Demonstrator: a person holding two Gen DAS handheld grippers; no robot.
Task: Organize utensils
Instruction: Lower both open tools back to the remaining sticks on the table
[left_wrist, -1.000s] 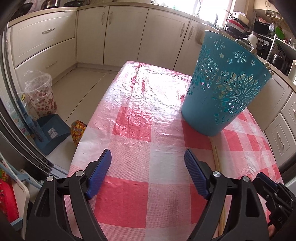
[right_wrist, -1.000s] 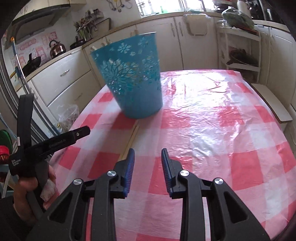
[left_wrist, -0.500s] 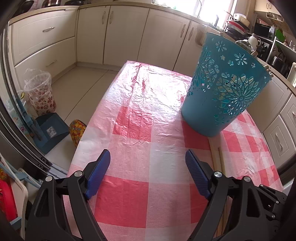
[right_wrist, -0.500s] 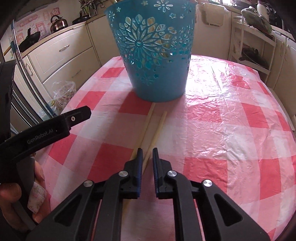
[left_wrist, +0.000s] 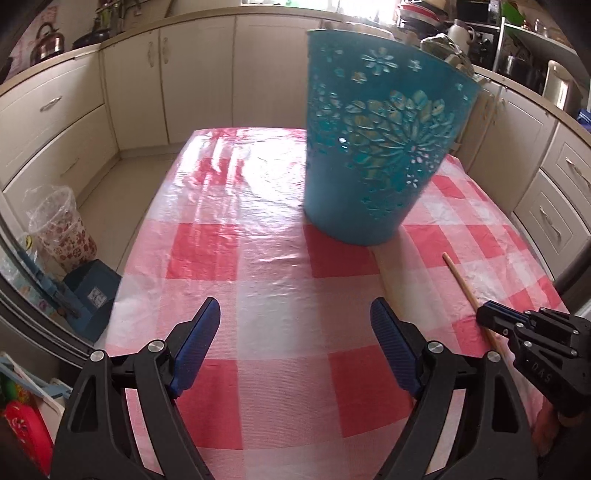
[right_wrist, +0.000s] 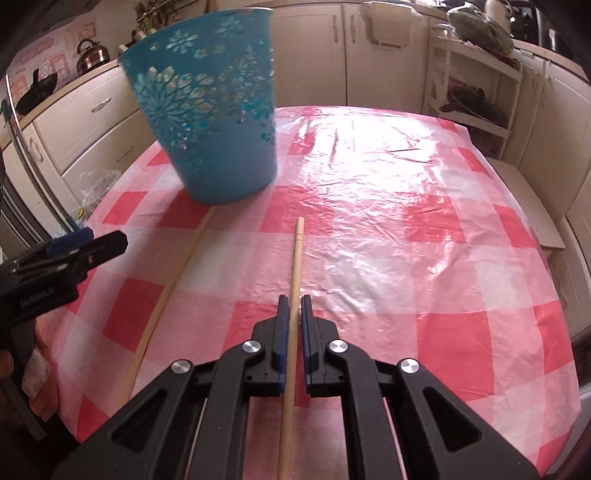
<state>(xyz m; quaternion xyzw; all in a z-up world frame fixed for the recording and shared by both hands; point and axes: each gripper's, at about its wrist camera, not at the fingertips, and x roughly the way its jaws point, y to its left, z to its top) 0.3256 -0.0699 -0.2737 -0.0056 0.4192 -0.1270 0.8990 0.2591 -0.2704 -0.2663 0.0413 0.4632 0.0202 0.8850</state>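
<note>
Chopstick (right_wrist: 295, 280): thin pale wooden stick, now pinched between right gripper (right_wrist: 294, 306) pads, tip toward blue bucket (right_wrist: 207, 110). Earlier lay beside second chopstick (right_wrist: 173, 280) on table; jaws closed on it within last second, so pickup secured. Second stick on glossy checked tablecloth (right_wrist: 406, 221). Left gripper (left_wrist: 295, 332) spread wide, empty. Bucket plastic, flower cutouts.

Kitchen interior. Cream cabinets (left_wrist: 199, 81) with metal handles lined the walls beneath a pale countertop (left_wrist: 48, 66); a kettle (left_wrist: 47, 38) stood on it at left. The floor (left_wrist: 122, 184) was light beige. A bench carried a glossy red-and-white checked cloth (left_wrist: 266, 236), which reflected daylight from a bright window (left_wrist: 354, 4). A plastic-lined bin (left_wrist: 59, 225) and a blue dustpan (left_wrist: 92, 295) stood on the floor. An open white shelf unit (right_wrist: 476, 77) held dishes at right.
</note>
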